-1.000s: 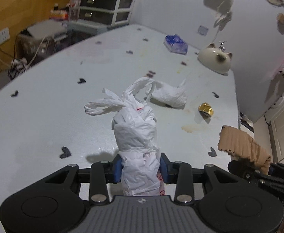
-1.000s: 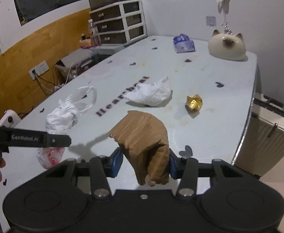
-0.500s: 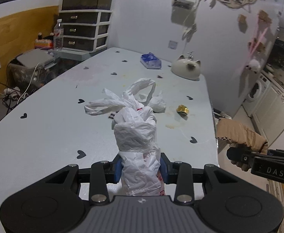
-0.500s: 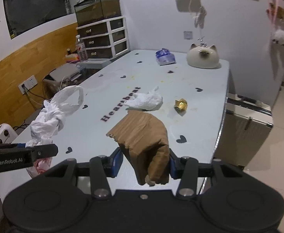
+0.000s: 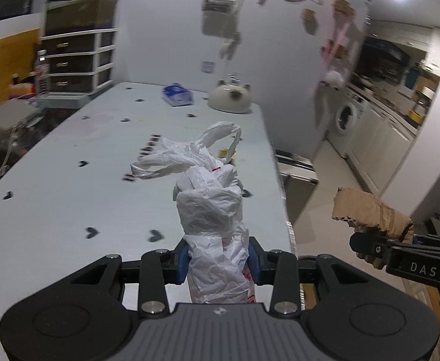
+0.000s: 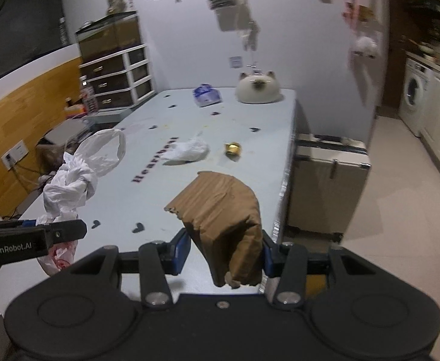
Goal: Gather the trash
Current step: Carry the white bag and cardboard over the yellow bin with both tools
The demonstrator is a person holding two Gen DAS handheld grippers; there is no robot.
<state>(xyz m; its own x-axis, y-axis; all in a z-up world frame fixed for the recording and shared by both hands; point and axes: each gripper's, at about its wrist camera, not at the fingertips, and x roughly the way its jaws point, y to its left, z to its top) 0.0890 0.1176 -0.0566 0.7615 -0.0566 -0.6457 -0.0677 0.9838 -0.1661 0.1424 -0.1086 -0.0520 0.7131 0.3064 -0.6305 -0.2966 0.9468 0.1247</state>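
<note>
Left claw (image 5: 216,263) clamps a knotted white plastic bag (image 5: 210,207); right claw (image 6: 221,254) clamps crumpled cardboard (image 6: 220,210), both lifted above the table (image 6: 147,198) for disposal.

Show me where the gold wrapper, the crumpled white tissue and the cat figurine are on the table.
gold wrapper (image 6: 232,148), right wrist view, on its crinkled top.
crumpled white tissue (image 6: 189,150), right wrist view, on the middle of the wad.
cat figurine (image 6: 257,90), right wrist view, on its round white body.
</note>
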